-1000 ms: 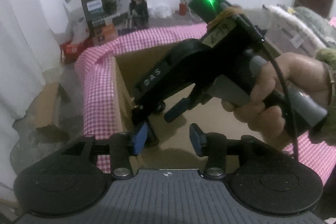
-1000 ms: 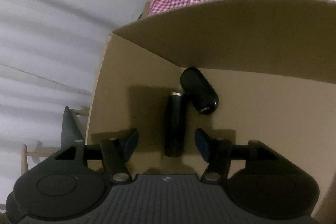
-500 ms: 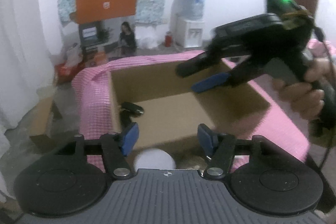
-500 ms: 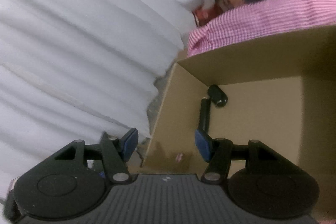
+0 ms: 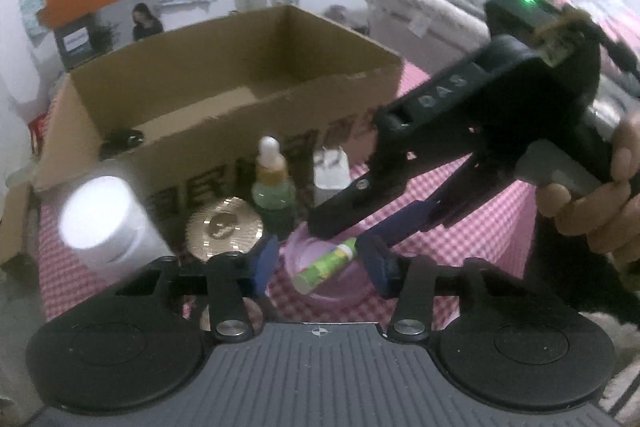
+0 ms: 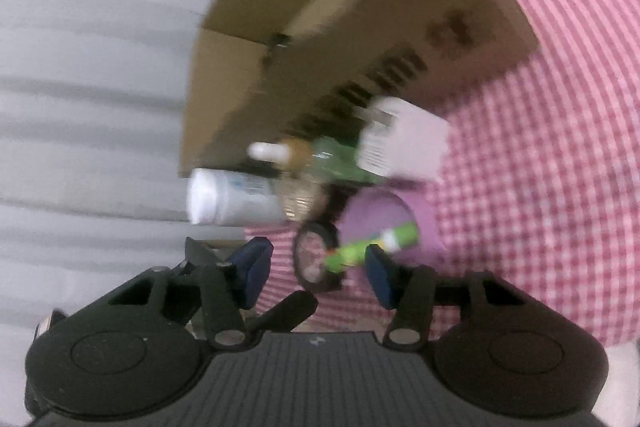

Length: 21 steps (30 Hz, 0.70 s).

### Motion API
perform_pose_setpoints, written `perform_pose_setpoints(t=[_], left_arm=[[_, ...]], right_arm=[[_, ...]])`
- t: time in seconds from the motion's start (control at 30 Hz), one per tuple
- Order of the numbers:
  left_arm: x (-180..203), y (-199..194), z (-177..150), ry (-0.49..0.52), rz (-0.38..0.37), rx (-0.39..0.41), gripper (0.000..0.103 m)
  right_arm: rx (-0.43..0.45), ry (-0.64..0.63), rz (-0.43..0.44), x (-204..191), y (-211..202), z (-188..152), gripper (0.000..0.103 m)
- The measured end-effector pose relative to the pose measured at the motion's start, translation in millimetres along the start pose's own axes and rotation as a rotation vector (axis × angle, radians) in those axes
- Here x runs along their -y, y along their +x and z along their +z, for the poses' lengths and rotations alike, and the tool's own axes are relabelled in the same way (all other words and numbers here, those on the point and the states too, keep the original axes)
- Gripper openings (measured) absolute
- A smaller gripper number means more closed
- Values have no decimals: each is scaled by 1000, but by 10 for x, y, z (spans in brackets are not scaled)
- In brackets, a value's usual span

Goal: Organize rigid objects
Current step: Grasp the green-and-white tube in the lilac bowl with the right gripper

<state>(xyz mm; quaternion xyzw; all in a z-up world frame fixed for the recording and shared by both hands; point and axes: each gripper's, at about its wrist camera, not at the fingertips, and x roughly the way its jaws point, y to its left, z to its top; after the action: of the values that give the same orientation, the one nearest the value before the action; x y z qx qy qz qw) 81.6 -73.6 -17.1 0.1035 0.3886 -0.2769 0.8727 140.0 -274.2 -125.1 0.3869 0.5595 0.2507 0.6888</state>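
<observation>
Mid-task, between picks: both grippers over the cluster of loose items in front of the open brown cardboard box [image 5: 224,83] on the pink-and-white checked counter [image 5: 488,211]. Box already holding at least one small dark object [image 5: 120,138] in its near-left corner, blurred, kind unclear.

Left gripper [image 5: 320,263] jaws closing, nothing pressed between the blue pads [image 5: 262,263]; green-labelled small tube with a white cap [image 5: 324,261] lying in the shallow translucent purple dish [image 5: 352,291] right between the fingertips but not clamped. Right gripper [image 6: 316,269] jaws also closing, empty, same tube [image 6: 370,245] just ahead of the right pad, a round black ring-shaped thing [image 6: 316,257] between the fingers, too blurred to name. In the left view, right gripper [image 5: 344,227] reaching down to the dish from the right, tips just at its rim.

Still waiting outside the box: white plastic cylindrical bottle [image 5: 104,217], round gold metal lid [image 5: 226,229], green glass dropper bottle with a white teat [image 5: 272,187], white plug-in charger block [image 5: 330,171], all close against the box front.

Likely next: settling on one item, probably the tube; needs square alignment across its length, firm close, lift clear of the dish, carry over the box wall. Risk: both grippers crowding the same spot, tube rolling in the dish.
</observation>
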Motion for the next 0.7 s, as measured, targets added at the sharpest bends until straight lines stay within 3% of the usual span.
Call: perform_pose_setpoints(t=[0.2,0.7], left_arm=[[26,190,-40,7,-7,-66,25],[53,428,-119,-36,-27,-181,21]], right_arm=[[-39,37,-32,73,20,73,51],[-122,12,-156,-60,395,337,41]])
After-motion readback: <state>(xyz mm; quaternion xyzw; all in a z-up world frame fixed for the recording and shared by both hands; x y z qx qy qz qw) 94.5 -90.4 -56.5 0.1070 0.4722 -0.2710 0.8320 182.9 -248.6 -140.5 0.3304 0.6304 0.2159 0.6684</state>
